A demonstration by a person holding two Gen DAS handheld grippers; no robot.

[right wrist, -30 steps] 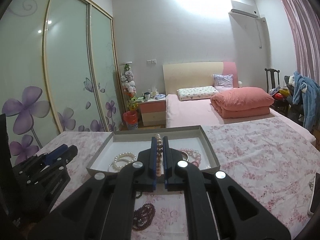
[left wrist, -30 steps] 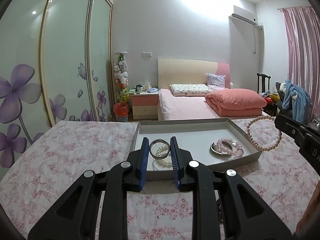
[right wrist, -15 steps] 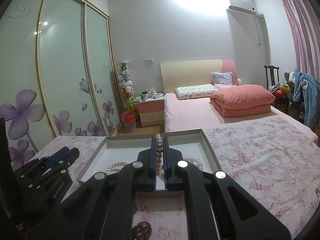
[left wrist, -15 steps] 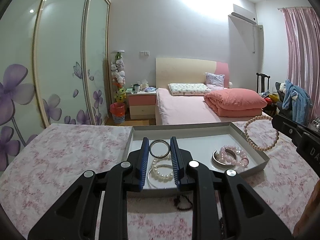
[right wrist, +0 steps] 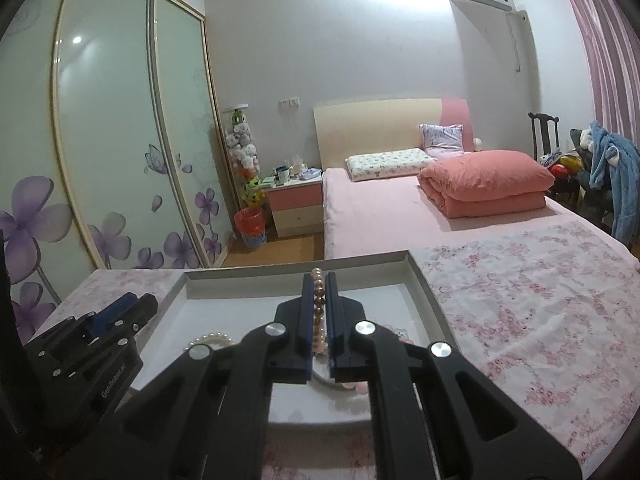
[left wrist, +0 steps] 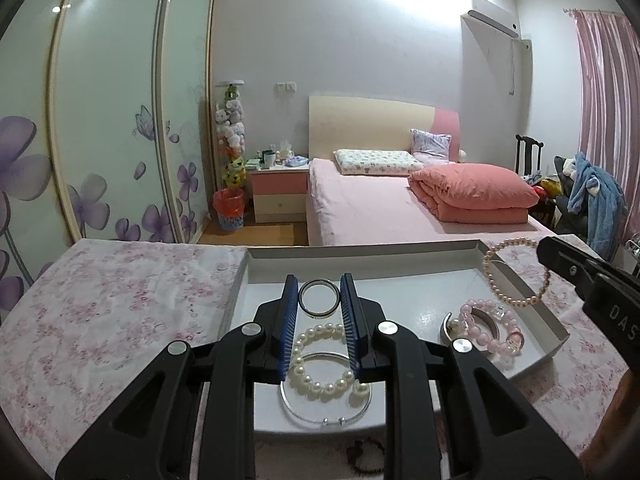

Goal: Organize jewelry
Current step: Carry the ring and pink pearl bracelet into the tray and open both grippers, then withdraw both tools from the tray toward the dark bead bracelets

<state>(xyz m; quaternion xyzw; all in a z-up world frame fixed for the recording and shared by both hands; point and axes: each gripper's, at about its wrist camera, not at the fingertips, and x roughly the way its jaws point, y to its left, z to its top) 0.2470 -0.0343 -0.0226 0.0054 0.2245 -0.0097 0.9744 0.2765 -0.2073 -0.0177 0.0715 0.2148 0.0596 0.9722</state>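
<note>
Both tools have come fwd over the tray (left wrist: 556,334) in the last sec — the tray's near edge now sits under your fingers, where before the floral cloth (left wrist: 112,300) showed betw. you and it.

Your left gripper (left wrist: 319,302) is pinched narrow on the dark metal ring (left wrist: 319,298), pads touching it either side, ring held upright above the tray floor. Directly below and nearer you lie the white pearl bracelet (left wrist: 320,360) and a thin silver bangle (left wrist: 326,400), both flat in the tray.

Your right gripper (right wrist: 319,296) is clamped tight on the pink-gold pearl strand (right wrist: 318,300) — in the left view the loop (left wrist: 514,272) hangs across the tray's right wall, part in, part out. The pink bead bracelet (left wrist: 490,330) and a silver cuff (left wrist: 448,326) sit in the tray's right half.

What it means: both pieces are prob. at drop-off. Ring looks clear to let go, though it'd land close to the white pearls. Strand isn't — bring your right hand further in over the tray before releasing, or the hanging part may slide off outside. A dark bead bracelet (left wrist: 366,458) is still on the cloth, near edge, mostly hidden.
</note>
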